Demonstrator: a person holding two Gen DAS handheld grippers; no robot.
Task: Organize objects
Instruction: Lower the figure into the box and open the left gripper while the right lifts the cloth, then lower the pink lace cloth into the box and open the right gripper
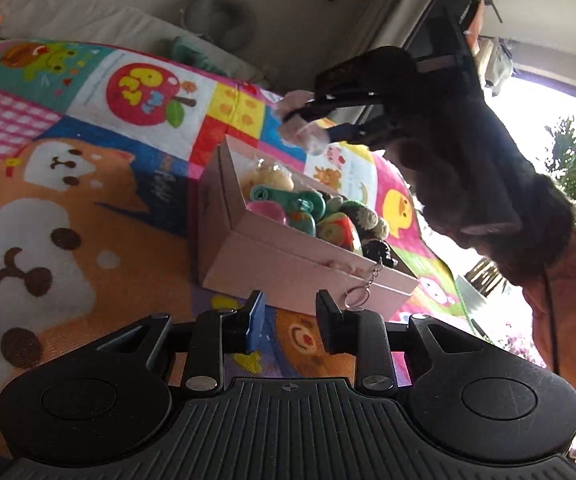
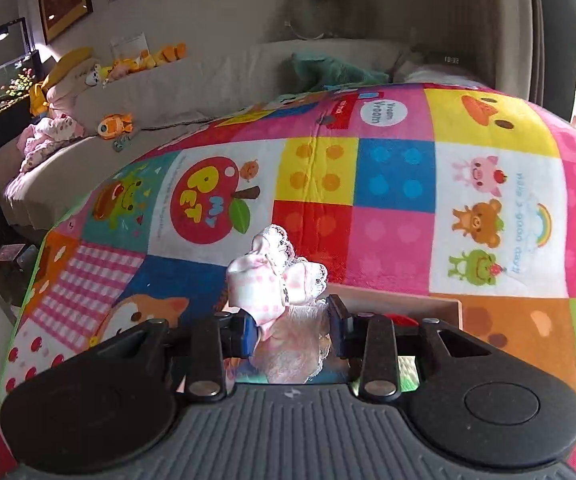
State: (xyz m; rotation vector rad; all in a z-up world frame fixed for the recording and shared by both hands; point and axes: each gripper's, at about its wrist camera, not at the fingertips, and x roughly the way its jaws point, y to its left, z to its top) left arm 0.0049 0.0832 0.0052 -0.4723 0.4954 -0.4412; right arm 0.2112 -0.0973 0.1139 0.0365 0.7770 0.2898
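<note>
A pink cardboard box (image 1: 288,268) sits on the colourful play mat, filled with several small toys (image 1: 328,220); a black keychain toy (image 1: 378,250) hangs its chain and ring over the front wall. My left gripper (image 1: 290,316) is open and empty, just in front of the box. My right gripper (image 2: 292,328) is shut on a pink-and-white lace bow (image 2: 276,276) and holds it above the box's far end; it also shows in the left wrist view (image 1: 308,118) with the bow (image 1: 302,132). The box rim (image 2: 428,300) shows below the right gripper.
The play mat (image 2: 388,184) covers the surface. A beige sofa (image 2: 160,88) with plush toys (image 2: 116,124) and a teal cloth (image 2: 328,70) stands behind it. The person's dark sleeve (image 1: 488,184) reaches in from the right.
</note>
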